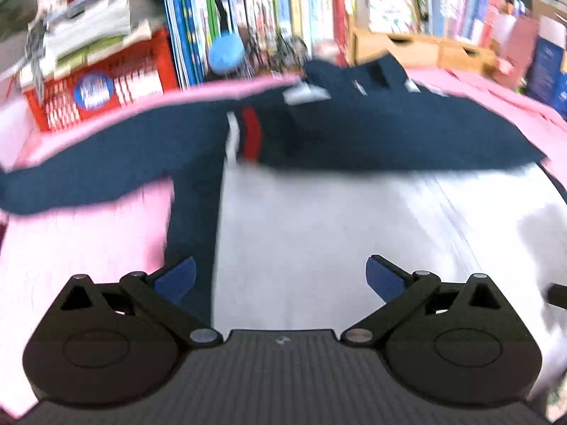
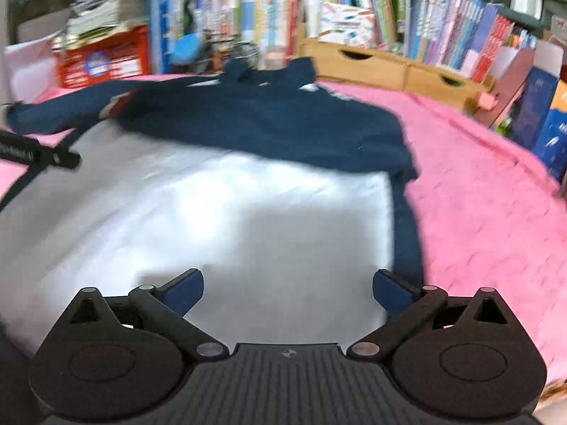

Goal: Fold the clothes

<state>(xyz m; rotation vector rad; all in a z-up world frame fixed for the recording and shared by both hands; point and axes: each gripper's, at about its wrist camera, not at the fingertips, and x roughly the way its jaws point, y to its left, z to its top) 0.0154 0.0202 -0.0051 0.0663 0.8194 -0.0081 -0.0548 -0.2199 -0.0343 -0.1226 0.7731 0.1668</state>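
My left hand-held gripper point(image 1: 280, 276) hangs with its jaws wide apart over the white lining of a navy garment point(image 1: 354, 131). The garment lies spread on a pink cover point(image 1: 81, 241), one sleeve point(image 1: 88, 173) stretched left. Books point(image 1: 269, 10) stand behind, blurred.

Motion-blurred garment point(image 1: 354, 134), its sleeve point(image 1: 21, 191) edge-cropped

A pink blanket point(image 2: 478, 194) carries a navy-and-white garment point(image 2: 248, 177) spread flat.

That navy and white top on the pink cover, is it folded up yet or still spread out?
Mostly spread out. The top lies flat across the pink cover, one sleeve stretched sideways. Both tongs are open and hold nothing.
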